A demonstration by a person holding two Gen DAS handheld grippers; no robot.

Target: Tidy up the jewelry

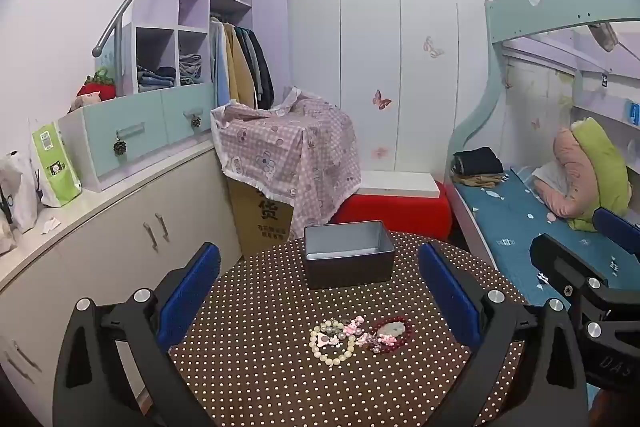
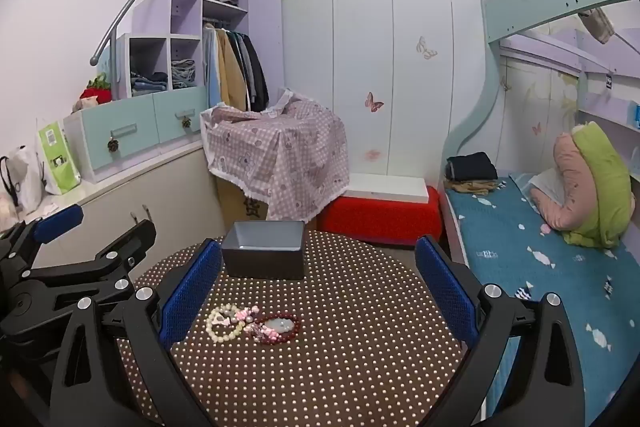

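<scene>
A round desk [image 1: 280,379] covered in a brown cloth with pale dots is seen at the bottom centre of both views. A pile of jewelry [image 1: 360,337] lies on it toward 6 o'clock: a cream bead bracelet [image 1: 330,347] on the left, a dark red bead bracelet [image 1: 394,333] on the right, small pink pieces tangled between them, all touching. An open dark metal tin [image 1: 348,253] with a grey inside is placed at 12 o'clock on the desk, well apart from the pile; nothing can be made out inside it. The left claw [image 1: 320,291] is held above the desk with its blue pads spread wide and nothing between them; the pile and tin are framed in the gap. The right claw [image 2: 318,291] is likewise spread wide with nothing gripped, and in its view the pile sits toward 9 o'clock, near the left pad. Each claw is glimpsed at the edge of the other's view. Around the room: a white wardrobe [image 1: 372,67] with butterfly stickers at 12 o'clock, a pink checked cloth [image 1: 288,151] draped over a cardboard box, a red stool [image 1: 392,215] beside it, a bunk bed [image 1: 532,223] with a blue sheet at 3 o'clock, stepped purple shelves [image 1: 180,39] with hanging clothes at 10 o'clock, cream cabinets [image 1: 120,239] at 9 o'clock.
</scene>
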